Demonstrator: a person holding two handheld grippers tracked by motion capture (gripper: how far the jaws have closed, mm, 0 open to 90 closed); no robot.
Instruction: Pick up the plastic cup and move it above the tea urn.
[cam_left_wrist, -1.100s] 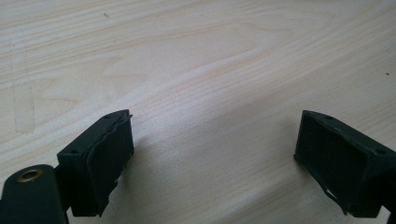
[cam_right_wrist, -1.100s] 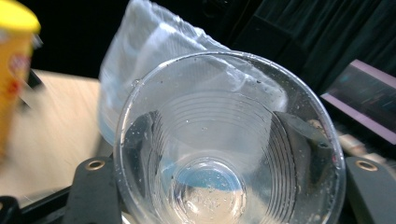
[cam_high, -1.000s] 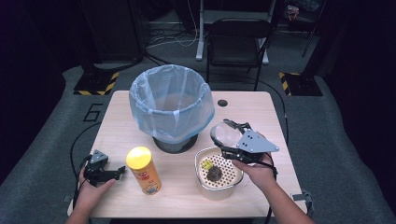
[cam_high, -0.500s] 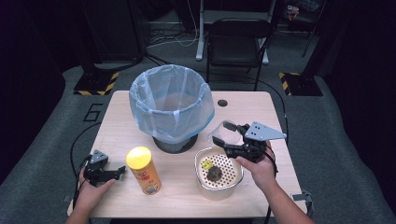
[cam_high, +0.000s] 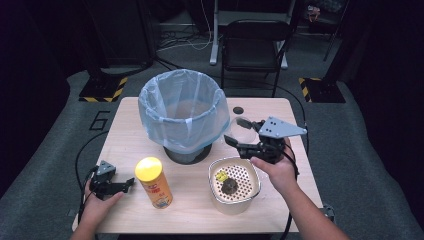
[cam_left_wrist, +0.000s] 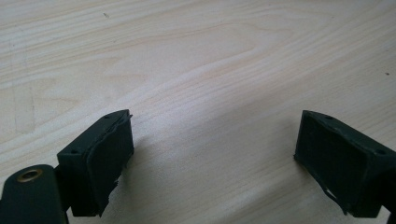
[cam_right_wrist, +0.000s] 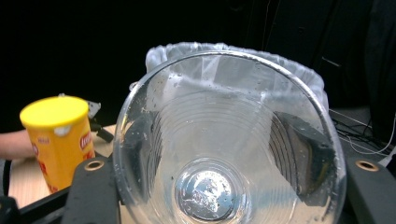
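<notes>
1. High view: the right gripper hangs above the table toward its right edge, between the bin and the strainer bowl, with its jaws pointing left at the bin.
2. Its jaws are part closed on a clear plastic cup, which lies on its side between them, well off the tabletop and just beside the bin's right flank.
3. Right gripper view: the clear plastic cup sits with its open mouth facing the camera, one black jaw pressed against each side of its wall and its round base deep in the middle. Small droplets speckle the inside.
4. Behind the cup in that view stand the bin's bag-covered rim and, at the left, the yellow canister.
5. High view: the bin, lined with a pale blue bag, stands at the middle of the table toward the far edge.
6. A cream strainer bowl with a perforated insert sits near the near edge, right of centre, below the right hand. A dark lump and a yellow scrap lie in it.
7. The yellow canister stands upright near the near edge, left of centre.
8. The left gripper rests low near the table's near left corner, held by the left hand, pointing right toward the canister.
9. Left gripper view: the left gripper has its jaws standing apart with bare wood between them and nothing gripped.
</notes>
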